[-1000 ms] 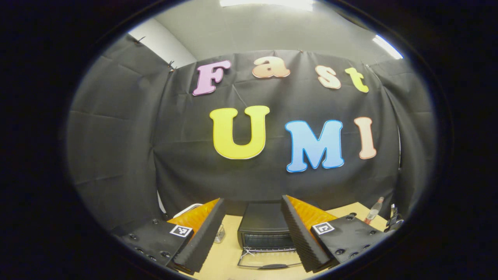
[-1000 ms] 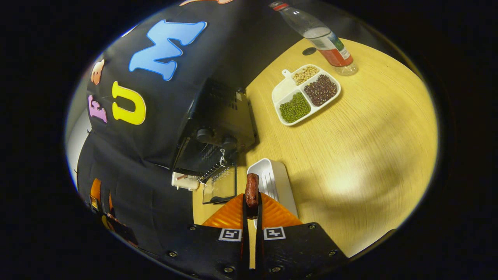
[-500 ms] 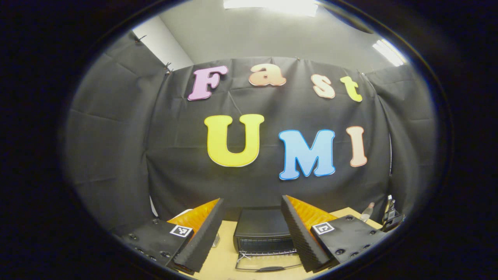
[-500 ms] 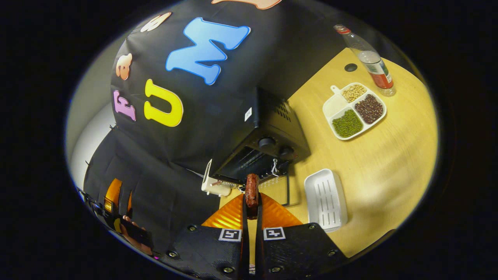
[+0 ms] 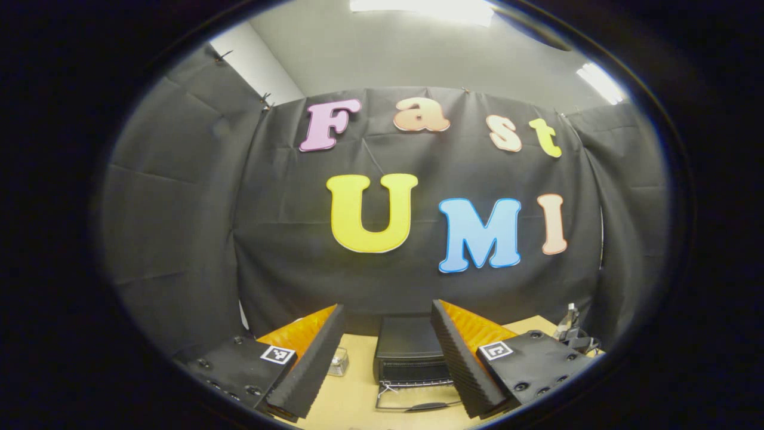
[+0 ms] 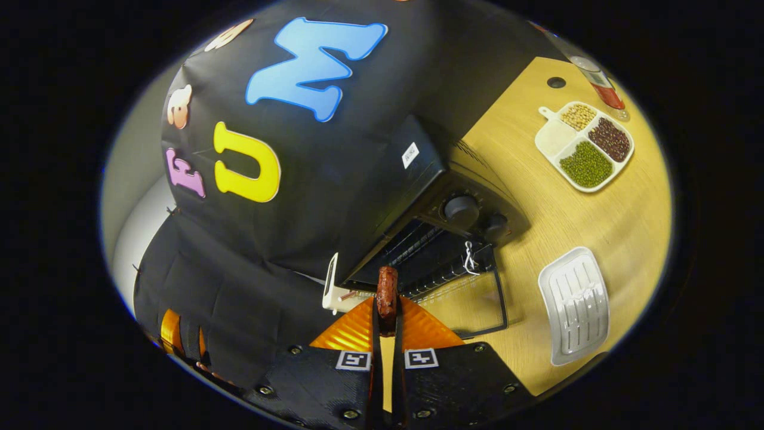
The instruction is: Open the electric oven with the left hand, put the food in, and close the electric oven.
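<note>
This is a staged recording booth, not a real kitchen: black cloth (image 5: 179,227) hangs as walls on all sides, clipped up below a plain ceiling with strip lights (image 5: 427,6), and a pale wooden counter (image 6: 573,215) carries a small electric oven (image 6: 441,203).

The oven (image 6: 418,197) mouth stood wide open, its glass door (image 6: 471,301) lying flat on the table (image 6: 603,209). A wire rack (image 6: 436,269) sat inside. The white tray (image 6: 574,304) lay off to one side, well apart.
</note>
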Available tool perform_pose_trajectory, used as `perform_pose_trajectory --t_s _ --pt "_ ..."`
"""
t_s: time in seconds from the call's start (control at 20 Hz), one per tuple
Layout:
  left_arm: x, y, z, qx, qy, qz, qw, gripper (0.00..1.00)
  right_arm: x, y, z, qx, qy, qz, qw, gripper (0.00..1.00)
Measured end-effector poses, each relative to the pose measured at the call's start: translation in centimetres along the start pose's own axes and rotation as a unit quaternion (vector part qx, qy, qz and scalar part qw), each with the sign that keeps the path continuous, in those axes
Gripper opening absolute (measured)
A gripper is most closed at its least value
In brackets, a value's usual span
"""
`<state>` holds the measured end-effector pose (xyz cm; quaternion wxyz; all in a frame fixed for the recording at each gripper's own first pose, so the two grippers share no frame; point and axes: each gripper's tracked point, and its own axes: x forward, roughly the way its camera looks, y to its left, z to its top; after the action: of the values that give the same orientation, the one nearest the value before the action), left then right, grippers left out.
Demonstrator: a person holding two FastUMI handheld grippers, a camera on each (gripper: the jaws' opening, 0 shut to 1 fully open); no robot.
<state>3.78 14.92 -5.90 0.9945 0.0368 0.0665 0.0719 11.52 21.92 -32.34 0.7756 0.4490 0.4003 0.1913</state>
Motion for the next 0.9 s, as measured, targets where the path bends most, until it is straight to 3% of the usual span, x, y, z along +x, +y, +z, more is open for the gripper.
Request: perform_pose_trajectory --t_s 0.25,0.5,0.9 --pt "-0.7 1.8 -1.2 0.001 0.012 0.007 1.0 1.0 5.1 -1.3 0.3 0.083 -0.059 -0.034 0.994 0.06" --pt "-1.6 4.7 -1.5 0.015 0.021 0.027 0.999 1.0 9.6 -2.4 -0.1 0.119 -0.106 -0.052 0.986 0.06" --pt "-1.3 8.3 -3.4 0.003 0.051 0.048 0.998 1.0 14.1 -3.2 1.8 0.205 -0.17 -0.047 0.963 0.07"
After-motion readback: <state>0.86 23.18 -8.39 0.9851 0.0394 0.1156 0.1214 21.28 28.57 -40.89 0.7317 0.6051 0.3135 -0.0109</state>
